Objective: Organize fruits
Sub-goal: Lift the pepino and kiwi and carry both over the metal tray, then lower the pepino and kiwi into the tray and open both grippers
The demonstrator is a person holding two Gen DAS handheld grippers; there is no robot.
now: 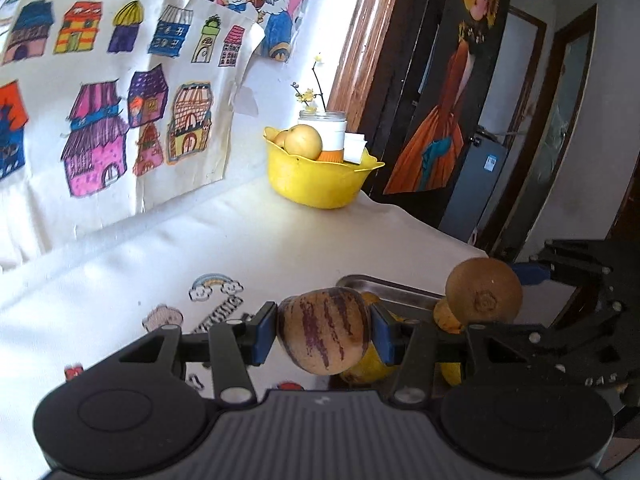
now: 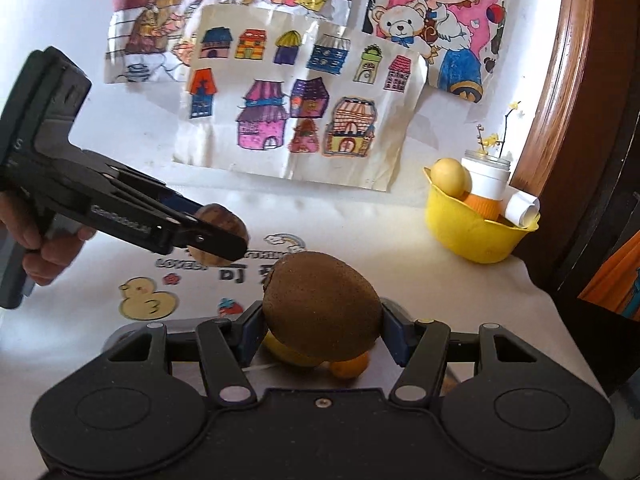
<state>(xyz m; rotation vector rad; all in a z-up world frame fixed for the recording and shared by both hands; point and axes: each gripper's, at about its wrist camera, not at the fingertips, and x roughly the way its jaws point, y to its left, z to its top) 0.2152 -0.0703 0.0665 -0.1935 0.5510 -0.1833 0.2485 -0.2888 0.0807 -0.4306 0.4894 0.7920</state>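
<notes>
My left gripper is shut on a tan fruit with purple stripes, held above the table; the same fruit shows in the right wrist view between that gripper's fingers. My right gripper is shut on a brown kiwi, also seen from the left wrist view as the kiwi at the right. Under both grippers lies a metal tray with yellow and orange fruits. A yellow bowl at the table's far edge holds pale yellow fruit.
The yellow bowl also holds a white-and-orange cup and rolled paper. A jar with a yellow flower twig stands behind it. Coloured drawings hang on the wall. A white printed cloth covers the table. A hand grips the left tool.
</notes>
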